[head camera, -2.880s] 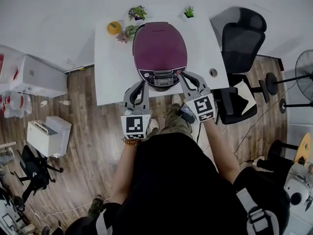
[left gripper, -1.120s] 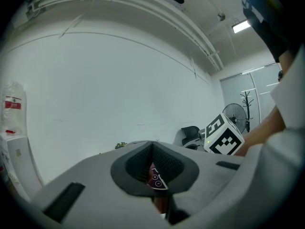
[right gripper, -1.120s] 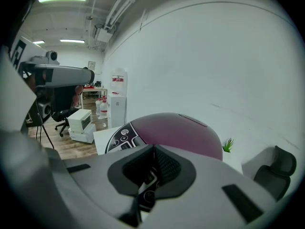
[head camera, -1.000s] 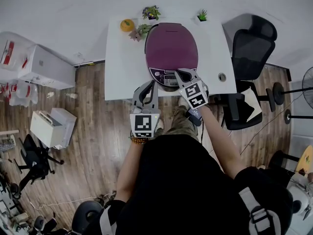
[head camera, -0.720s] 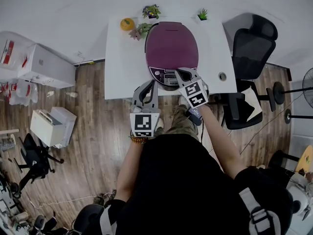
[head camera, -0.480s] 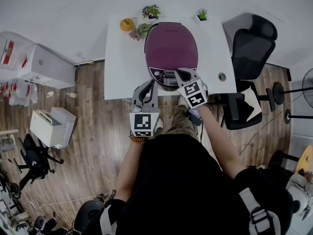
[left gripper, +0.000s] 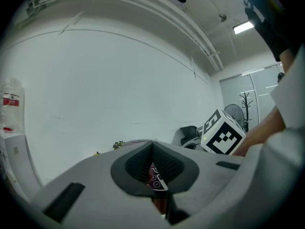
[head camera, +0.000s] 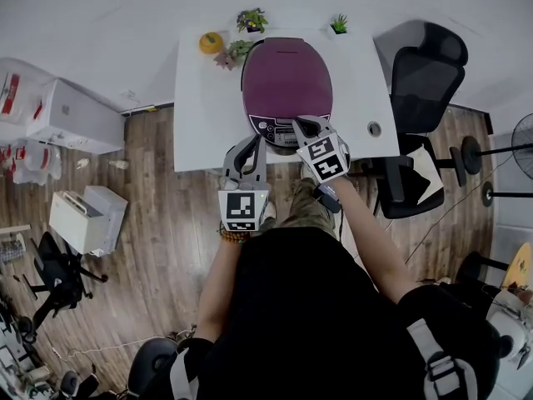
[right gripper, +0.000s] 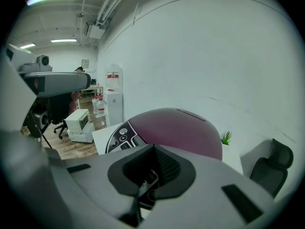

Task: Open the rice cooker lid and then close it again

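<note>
Finds the rice cooker mid-bench, purple lid down, control panel facing the person, hinge probably at the far side, so a lift from the front edge upward and away. Puts the right gripper nearer: fingers closed on nothing, tips on or just over the panel's right end, touch unclear. Shows the left gripper just beside the front left corner, fingers likewise pressed together, empty.
</note>
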`<state>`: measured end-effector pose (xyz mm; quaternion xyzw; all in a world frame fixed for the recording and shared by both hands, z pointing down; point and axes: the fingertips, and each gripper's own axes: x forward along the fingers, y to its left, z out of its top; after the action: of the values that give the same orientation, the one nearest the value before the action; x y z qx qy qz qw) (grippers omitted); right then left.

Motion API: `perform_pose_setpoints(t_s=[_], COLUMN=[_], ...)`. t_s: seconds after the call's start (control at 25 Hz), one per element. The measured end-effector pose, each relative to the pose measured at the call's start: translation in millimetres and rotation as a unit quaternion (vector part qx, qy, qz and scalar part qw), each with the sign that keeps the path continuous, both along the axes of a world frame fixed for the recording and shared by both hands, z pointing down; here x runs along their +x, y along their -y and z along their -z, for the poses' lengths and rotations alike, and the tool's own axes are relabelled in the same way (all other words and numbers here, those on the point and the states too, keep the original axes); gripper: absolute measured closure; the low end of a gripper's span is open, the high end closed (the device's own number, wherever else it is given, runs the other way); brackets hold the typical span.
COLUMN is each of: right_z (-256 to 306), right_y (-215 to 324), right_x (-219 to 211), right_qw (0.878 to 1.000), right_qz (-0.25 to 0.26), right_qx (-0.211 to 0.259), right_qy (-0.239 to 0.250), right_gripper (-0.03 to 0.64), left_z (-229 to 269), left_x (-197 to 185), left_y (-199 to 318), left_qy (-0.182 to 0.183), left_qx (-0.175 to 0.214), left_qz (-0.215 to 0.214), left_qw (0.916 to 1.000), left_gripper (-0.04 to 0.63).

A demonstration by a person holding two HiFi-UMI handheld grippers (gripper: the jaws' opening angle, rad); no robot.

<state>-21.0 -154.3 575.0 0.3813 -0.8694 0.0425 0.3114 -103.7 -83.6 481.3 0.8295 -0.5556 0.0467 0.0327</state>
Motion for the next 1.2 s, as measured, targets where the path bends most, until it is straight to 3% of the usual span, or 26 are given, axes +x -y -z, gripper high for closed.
perform_pose_setpoints(t_s=[1.2], right_z=[-2.0], right_y=[2.6], right_x=[0.8], right_qw=[1.0], right_qz=[-0.02], right_qx=[-0.003], right_qy=[0.01], right_gripper=[0.592], left_z=[-6.8], left_x=[-0.4], left_y=[2.4], left_qy=[0.001], left_qx=[-0.004], left_qz=[-0.009], left_qw=[1.0], left_gripper=[0.574])
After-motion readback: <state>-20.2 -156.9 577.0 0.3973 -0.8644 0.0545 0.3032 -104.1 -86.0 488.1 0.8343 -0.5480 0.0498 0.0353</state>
